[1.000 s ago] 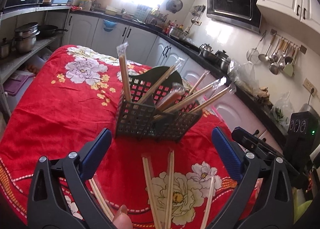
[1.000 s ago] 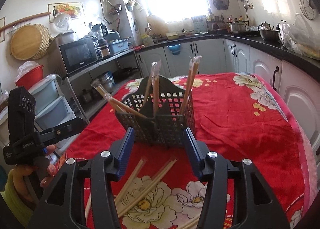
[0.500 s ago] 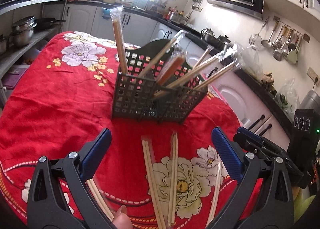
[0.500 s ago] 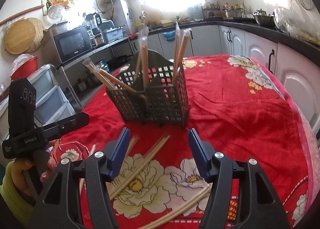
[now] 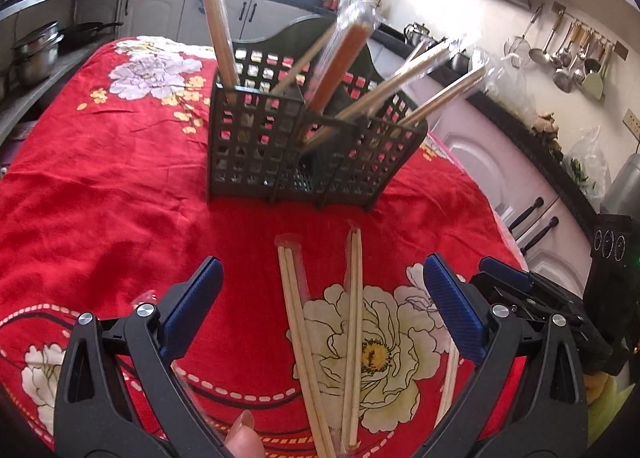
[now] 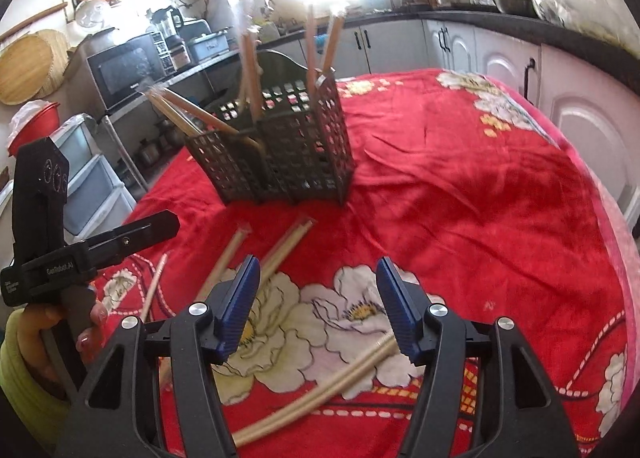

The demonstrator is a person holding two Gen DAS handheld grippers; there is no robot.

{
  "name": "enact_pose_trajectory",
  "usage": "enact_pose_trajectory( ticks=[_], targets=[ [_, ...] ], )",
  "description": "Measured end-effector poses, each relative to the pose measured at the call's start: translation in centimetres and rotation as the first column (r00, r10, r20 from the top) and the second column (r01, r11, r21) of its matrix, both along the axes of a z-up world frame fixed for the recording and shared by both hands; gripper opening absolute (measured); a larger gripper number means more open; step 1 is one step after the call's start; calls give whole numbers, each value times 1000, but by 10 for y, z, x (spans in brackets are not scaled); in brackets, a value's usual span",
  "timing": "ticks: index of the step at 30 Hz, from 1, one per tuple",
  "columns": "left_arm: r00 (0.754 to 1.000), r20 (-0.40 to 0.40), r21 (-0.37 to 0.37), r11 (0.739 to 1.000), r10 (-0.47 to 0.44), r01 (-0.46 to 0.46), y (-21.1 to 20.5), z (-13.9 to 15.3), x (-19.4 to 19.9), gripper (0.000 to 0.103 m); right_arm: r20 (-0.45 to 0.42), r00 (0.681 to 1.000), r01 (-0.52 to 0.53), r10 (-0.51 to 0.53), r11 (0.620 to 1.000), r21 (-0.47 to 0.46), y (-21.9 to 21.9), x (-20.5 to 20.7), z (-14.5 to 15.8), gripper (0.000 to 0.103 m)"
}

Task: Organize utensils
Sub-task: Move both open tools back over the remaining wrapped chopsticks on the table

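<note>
A: On the red floral tablecloth (image 5: 100,193) stands the dark lattice utensil caddy (image 5: 280,153); several wrapped chopstick pairs (image 5: 218,21) already lean in its compartments, so I judge a good part of the sorting done.

B: And what is left?

A: Loose pairs lie on the cloth in front of the caddy; two pairs (image 5: 304,322) lie between the left gripper (image 5: 320,310) fingers' line of sight, another lies at its right edge, and the right wrist view shows a long pair (image 6: 320,386) just under the right gripper (image 6: 318,306).

B: Is either gripper holding one?

A: No; the left gripper's blue pads (image 5: 192,310) stand wide apart and empty above the cloth; the right gripper's fingers are parted too, with nothing pinched between them.

B: So the remainder?

A: Roughly four or five pairs to lift and drop into the caddy; I cannot tell which compartment each belongs in.
</note>
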State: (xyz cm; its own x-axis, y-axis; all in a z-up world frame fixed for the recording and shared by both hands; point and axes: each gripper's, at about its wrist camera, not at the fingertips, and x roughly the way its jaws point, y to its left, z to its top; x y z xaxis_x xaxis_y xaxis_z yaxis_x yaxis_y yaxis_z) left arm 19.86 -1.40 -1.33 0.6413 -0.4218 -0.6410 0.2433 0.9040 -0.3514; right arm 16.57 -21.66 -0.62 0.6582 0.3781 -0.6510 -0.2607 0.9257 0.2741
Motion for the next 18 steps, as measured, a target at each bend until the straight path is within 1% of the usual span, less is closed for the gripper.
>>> enact_pose_trajectory(
  ticks=[10,13,17,18],
  targets=[
    [998,-63,62,998,-20,24,-13,-18,8,92,-58,998,18,-19,1000,-9,-11,-1,-15,59],
    [996,-82,70,997,-27,33,-14,-22,12,92,-82,996,32,-33,999,-12,-15,0,-20,59],
    [993,-106,80,995,-49,58,-19,-26,16,81,-107,993,43,-44,999,-7,-20,0,-26,59],
    [992,-116,79,995,-58,68,-20,-28,18,77,-114,992,44,-45,999,-6,-21,0,-27,59]
  ],
)
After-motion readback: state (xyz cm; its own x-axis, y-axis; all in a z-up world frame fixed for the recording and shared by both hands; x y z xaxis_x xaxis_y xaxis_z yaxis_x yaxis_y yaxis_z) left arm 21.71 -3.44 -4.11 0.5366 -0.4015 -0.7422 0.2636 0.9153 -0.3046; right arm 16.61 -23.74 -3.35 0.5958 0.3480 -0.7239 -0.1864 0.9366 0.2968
